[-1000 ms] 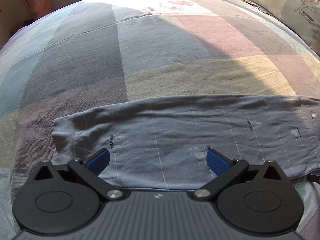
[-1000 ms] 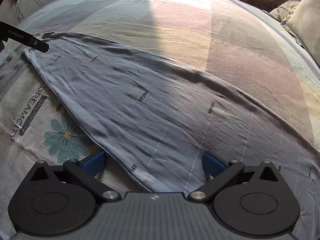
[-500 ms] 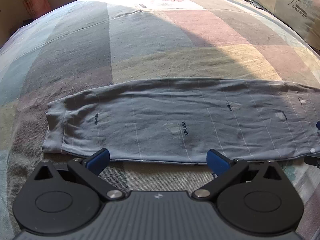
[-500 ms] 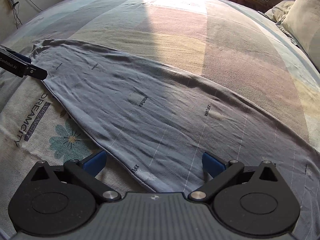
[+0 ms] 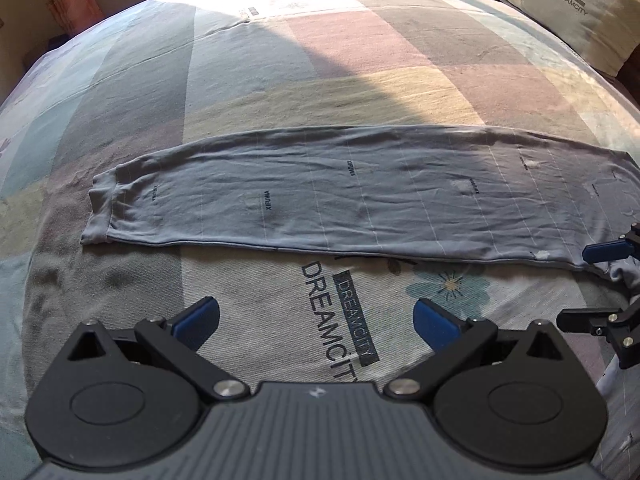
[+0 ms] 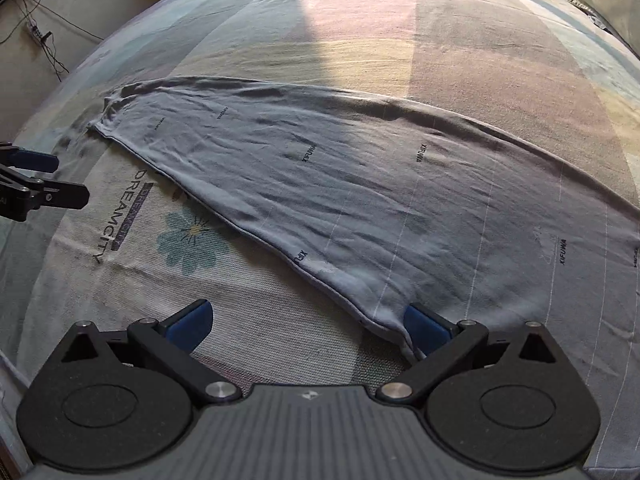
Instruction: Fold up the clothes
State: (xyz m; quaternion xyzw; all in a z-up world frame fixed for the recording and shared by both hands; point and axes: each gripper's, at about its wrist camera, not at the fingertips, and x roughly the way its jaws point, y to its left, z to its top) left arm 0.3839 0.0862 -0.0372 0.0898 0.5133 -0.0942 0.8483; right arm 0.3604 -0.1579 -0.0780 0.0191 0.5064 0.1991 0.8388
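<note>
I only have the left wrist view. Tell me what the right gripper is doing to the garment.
Observer: The right gripper is open and clamps nothing. The grey garment has its near edge bunched against one of the fingers.
Operator: Describe the cloth past my right frame edge.
Observer: It widens steadily towards that gripper and runs out of the right wrist view too.
Operator: Report what lies beyond the narrow end.
Observer: A wall with loose cables.

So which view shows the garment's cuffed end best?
The left wrist view: the cuffed end lies flat, near and unobstructed, its hem band clear. The right wrist view shows the same end far off at the upper left, small and distorted.
</note>
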